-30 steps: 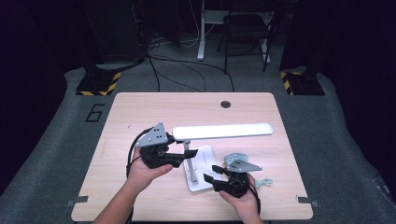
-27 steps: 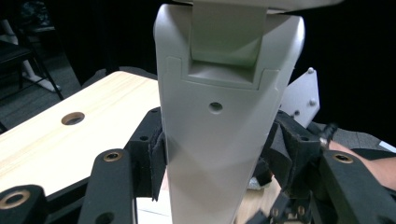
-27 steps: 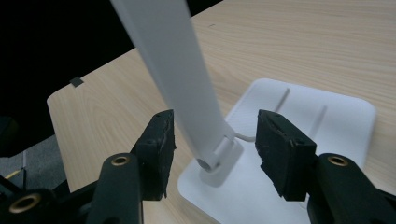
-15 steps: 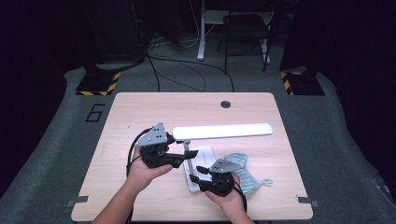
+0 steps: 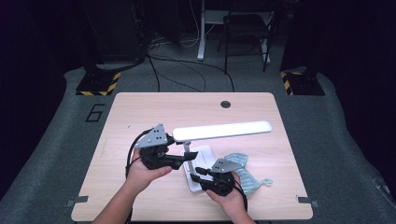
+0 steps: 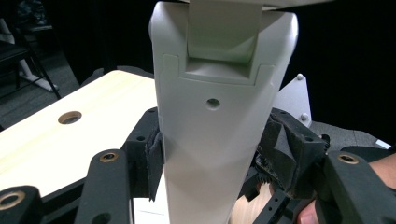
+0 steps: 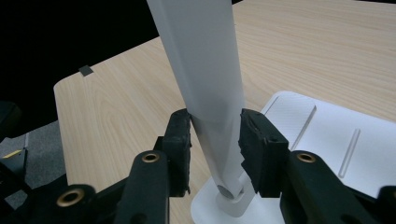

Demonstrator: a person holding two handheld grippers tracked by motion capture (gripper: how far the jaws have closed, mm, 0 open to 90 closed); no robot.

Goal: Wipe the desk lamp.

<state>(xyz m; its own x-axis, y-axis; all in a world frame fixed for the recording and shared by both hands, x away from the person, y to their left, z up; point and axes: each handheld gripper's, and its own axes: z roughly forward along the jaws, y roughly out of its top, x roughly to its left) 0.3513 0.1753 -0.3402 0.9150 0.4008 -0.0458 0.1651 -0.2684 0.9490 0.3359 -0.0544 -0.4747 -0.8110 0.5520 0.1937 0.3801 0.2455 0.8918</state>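
Note:
A white desk lamp stands on the wooden table (image 5: 140,116), with a flat base (image 5: 204,154), an upright post (image 5: 187,147) and a long lit head (image 5: 222,130). My left gripper (image 5: 187,159) reaches in from the left. Its pads lie against both sides of the wide upper post (image 6: 215,93), and its jaws have just been opening a little. My right gripper (image 5: 198,173) comes in from the right, low by the base. Its jaws have just been closing, and the pads now press both sides of the narrow lower post (image 7: 205,60) just above the base (image 7: 317,135).
A crumpled teal cloth (image 5: 247,175) lies on the table just right of the lamp base, behind my right hand. A round cable hole (image 5: 226,103) sits near the table's far edge. A chair and cables stand on the dark floor beyond.
My right gripper has moved left, from beside the cloth to the foot of the lamp post, and its jaws have closed onto it. The left gripper has stayed at the post.

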